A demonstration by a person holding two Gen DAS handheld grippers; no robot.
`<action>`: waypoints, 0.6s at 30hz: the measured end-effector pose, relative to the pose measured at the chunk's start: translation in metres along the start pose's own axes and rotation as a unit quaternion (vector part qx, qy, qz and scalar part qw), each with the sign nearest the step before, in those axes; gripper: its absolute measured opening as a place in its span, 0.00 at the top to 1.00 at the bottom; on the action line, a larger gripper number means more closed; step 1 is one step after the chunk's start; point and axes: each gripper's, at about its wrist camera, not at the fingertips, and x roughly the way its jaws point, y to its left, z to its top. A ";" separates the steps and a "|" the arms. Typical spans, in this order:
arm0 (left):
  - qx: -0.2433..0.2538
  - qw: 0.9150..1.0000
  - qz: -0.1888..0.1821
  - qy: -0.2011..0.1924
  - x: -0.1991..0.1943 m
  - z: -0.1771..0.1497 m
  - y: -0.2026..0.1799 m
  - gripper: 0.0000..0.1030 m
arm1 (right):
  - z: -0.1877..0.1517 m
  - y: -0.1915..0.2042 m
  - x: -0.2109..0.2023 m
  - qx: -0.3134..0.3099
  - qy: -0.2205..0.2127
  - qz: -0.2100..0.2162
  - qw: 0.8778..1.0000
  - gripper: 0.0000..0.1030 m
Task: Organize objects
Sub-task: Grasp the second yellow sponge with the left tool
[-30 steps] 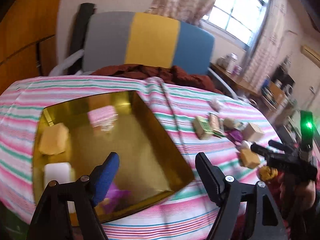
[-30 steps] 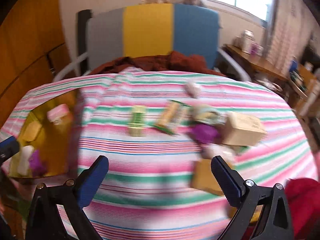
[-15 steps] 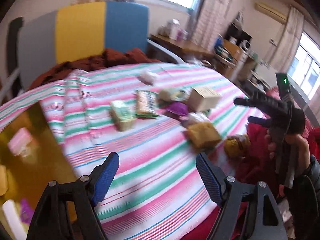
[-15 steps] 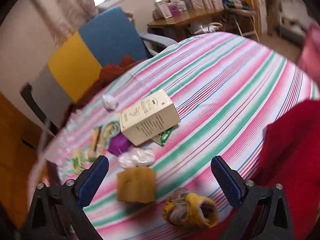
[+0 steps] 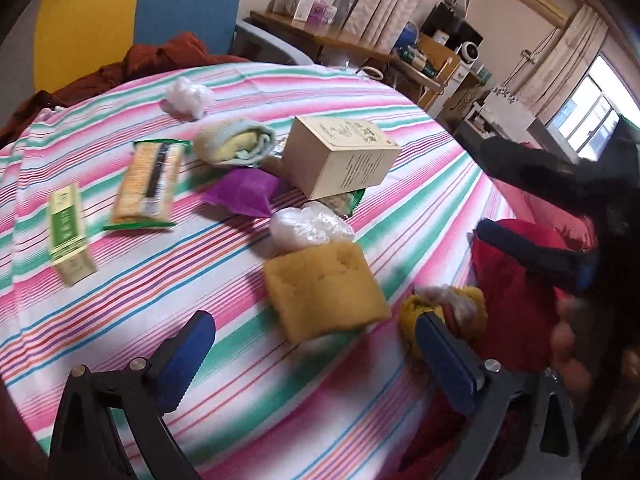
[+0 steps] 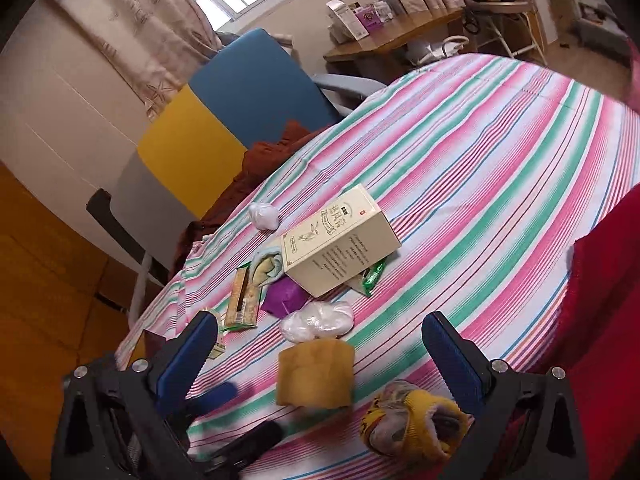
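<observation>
The left gripper (image 5: 316, 344) is swinging away from the gold tray, which filled its view a second ago and is now out of frame, and is coming to face the loose items on the striped tablecloth (image 5: 420, 128). Its jaws are standing wide apart with nothing between them, and the yellow sponge (image 5: 324, 290) is lying just ahead of them. The right gripper (image 6: 320, 352) is also gaping empty, tilting down so that the same sponge (image 6: 316, 372) and a yellow balled sock (image 6: 412, 420) are sitting near its tips. Behind are a clear plastic wad (image 5: 308, 226), a purple packet (image 5: 244, 192), a cream carton (image 5: 342, 156), a rolled green-and-yellow cloth (image 5: 236, 146), a biscuit pack (image 5: 148, 184) and a small green box (image 5: 68, 232), all waiting on the cloth. Judging from this, one deposit is finished and the next pick, probably the sponge, is being lined up.
</observation>
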 end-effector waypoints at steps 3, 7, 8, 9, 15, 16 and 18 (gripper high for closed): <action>0.012 1.000 0.004 0.009 0.017 0.008 -0.011 0.00 | 0.000 -0.001 -0.001 0.005 -0.005 0.008 1.000 0.00; 0.029 0.999 0.032 0.016 0.041 0.014 -0.018 0.02 | 0.001 -0.004 0.000 0.008 -0.007 0.012 1.000 0.00; 0.027 0.999 0.036 0.017 0.044 0.015 -0.015 0.06 | 0.001 -0.004 0.000 0.008 -0.005 0.012 1.000 0.00; 0.020 0.999 0.039 0.018 0.046 0.013 -0.010 0.20 | 0.002 -0.004 0.001 0.008 -0.004 0.011 1.000 0.00; 0.024 1.000 0.008 0.004 0.020 -0.008 0.003 0.35 | 0.003 -0.004 0.006 0.010 0.008 0.001 1.000 0.00; 0.022 1.000 0.007 0.002 0.012 -0.014 0.009 0.35 | 0.003 -0.004 0.006 0.009 0.011 -0.002 1.000 0.00; 0.029 0.999 0.025 -0.008 -0.005 -0.028 0.016 0.35 | 0.003 -0.004 0.008 0.009 0.015 -0.006 1.000 0.00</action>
